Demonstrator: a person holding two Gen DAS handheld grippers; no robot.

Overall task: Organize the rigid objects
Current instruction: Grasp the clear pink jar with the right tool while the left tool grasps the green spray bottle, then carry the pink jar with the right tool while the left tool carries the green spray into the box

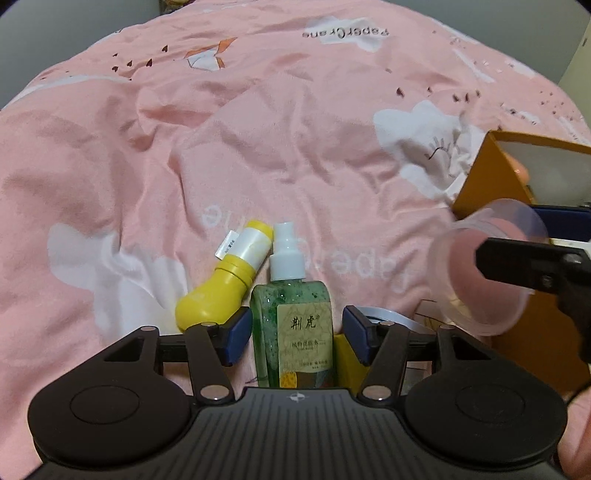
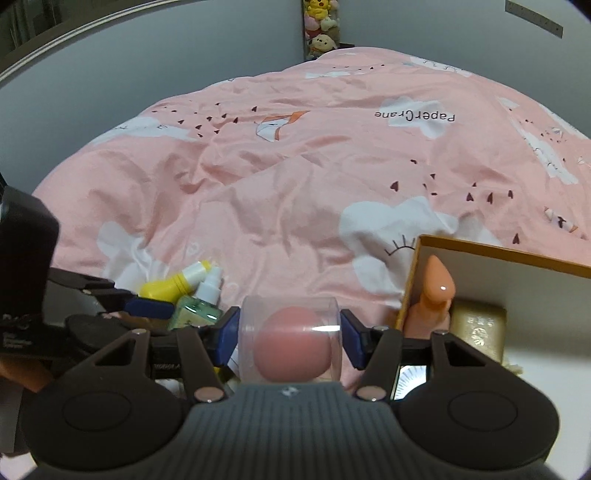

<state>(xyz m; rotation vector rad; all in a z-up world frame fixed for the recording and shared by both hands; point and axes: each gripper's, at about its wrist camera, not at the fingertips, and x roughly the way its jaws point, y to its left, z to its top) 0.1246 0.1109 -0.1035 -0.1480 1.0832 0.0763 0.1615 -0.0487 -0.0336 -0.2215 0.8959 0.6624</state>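
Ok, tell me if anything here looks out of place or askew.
Nothing spilled or broken. The yellow bottle and the green spray bottle lie flat on the pink quilt, outside the open box.

place: home bedroom | evidence: pink printed duvet (image 2: 295, 177) on bed, plush toys (image 2: 320, 27) by wall

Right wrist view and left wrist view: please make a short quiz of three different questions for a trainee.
1. True or false: the right gripper is shut on the clear plastic cylinder case with a pink ball inside.
2. Which item lies between the left gripper's open jaws: A) yellow plastic bottle B) green spray bottle with white nozzle?
3. What colour is the open cardboard box outside?

Key: 1 true; 2 B; 3 orange.
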